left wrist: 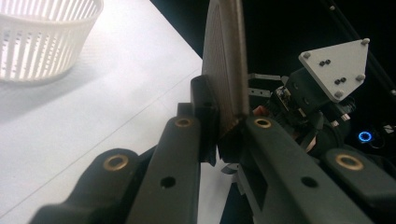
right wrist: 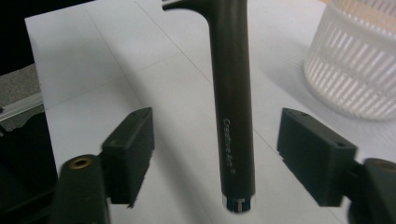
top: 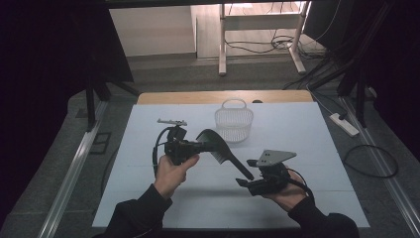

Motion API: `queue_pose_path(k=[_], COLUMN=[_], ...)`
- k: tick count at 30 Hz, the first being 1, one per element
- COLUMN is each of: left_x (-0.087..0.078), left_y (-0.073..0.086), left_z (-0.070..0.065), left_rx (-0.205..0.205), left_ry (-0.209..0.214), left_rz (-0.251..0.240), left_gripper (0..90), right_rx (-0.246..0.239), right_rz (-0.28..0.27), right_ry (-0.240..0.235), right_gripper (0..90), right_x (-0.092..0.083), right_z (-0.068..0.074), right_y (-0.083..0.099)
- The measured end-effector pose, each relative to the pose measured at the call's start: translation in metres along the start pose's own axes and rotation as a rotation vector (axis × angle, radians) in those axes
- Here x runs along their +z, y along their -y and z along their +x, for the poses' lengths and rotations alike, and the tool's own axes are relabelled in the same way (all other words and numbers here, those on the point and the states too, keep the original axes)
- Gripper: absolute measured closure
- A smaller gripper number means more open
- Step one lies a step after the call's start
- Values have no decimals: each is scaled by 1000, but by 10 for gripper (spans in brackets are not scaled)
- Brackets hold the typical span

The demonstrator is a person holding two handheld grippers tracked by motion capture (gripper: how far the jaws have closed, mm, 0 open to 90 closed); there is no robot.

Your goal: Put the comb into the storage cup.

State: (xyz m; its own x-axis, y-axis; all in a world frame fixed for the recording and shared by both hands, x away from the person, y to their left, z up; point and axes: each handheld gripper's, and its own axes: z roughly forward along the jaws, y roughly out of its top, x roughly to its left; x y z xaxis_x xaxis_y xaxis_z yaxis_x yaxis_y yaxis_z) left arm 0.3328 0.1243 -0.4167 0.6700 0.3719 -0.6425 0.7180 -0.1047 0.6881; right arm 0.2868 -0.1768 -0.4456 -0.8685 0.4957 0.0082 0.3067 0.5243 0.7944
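A black comb (top: pixel 225 153) with a long round handle hangs above the white table sheet (top: pixel 307 148). My left gripper (top: pixel 200 146) is shut on its toothed head; in the left gripper view the pads (left wrist: pixel 205 112) press on both sides of the comb's head (left wrist: pixel 226 60). My right gripper (top: pixel 243 179) sits at the handle's free end. In the right gripper view its jaws stand wide apart on either side of the handle (right wrist: pixel 231 93), with clear gaps to both pads (right wrist: pixel 133 149), so the right gripper (right wrist: pixel 223 151) is open.
A white slatted basket (top: pixel 234 121) stands on the sheet behind the comb, also seen as the basket (right wrist: pixel 355 70) at the right and the basket (left wrist: pixel 42 42) at the upper left. Cables and table legs lie on the floor beyond.
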Motion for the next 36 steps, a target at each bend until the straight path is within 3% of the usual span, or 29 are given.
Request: queue_pose_path(k=[4, 11, 23, 28, 36], left_x=[-3, -8, -18, -19, -26], left_y=[-4, -13, -27, -32, -44], left_z=[-2, -3, 1, 3, 8], left_rx=[26, 46, 64, 67, 61], left_ry=[-24, -43, -56, -62, -93], left_rz=[3, -8, -21, -7, -28], left_gripper=[876, 876, 875, 875, 876], right_rx=[30, 76, 120, 112, 128], right_rz=[23, 8, 34, 44, 55], right_ry=[-8, -11, 24, 49, 80], right_gripper=[194, 145, 17, 0, 0], right_x=[-1, -9, -20, -22, -33], right_z=[-5, -13, -20, -21, -21], right_y=[0, 3, 10, 14, 22])
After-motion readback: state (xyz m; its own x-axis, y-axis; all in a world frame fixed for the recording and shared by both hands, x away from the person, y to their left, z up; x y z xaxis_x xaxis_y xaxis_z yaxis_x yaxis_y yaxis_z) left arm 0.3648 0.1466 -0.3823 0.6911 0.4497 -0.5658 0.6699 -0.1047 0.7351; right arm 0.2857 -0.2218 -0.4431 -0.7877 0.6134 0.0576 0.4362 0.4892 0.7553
